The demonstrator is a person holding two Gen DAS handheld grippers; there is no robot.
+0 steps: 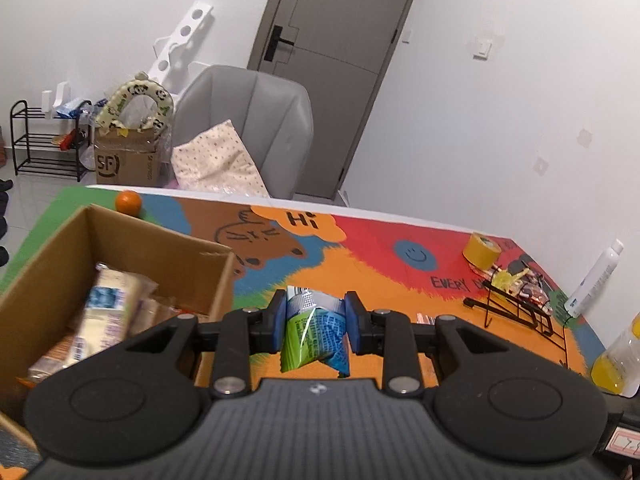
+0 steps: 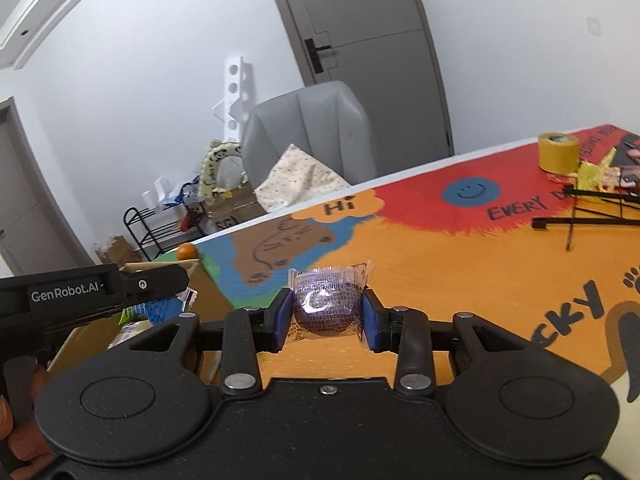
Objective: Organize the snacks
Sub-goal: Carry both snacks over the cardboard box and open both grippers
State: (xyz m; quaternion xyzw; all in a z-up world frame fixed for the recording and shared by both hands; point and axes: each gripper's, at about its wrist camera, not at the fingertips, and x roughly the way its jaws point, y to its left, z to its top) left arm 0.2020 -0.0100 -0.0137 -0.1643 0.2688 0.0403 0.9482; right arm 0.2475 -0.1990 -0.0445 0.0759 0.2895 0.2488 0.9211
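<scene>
Left wrist view: the left gripper (image 1: 315, 322) pinches a green-and-blue foil snack sachet (image 1: 314, 330) just right of the cardboard box (image 1: 192, 268); light, crinkly, best held mid-body.

Right wrist view: the right gripper (image 2: 327, 314) clamps a clear-wrapped dark round cake (image 2: 326, 306) right of that box; soft, slippery film.

White walls (image 1: 500, 80) enclose the room, with a grey door (image 1: 332, 60) and its black handle (image 1: 278, 42) behind a grey chair (image 1: 260, 120) that holds a dotted cushion (image 1: 218, 160). The chair stands just past the table's far edge. Left of it a carton (image 1: 124, 164) sits on the pale tiled floor (image 1: 36, 200), beside a black wire rack (image 1: 44, 140). A white perforated board (image 1: 182, 40) leans against the wall. A switch (image 1: 482, 49) is mounted right of the door. The light is even.
</scene>
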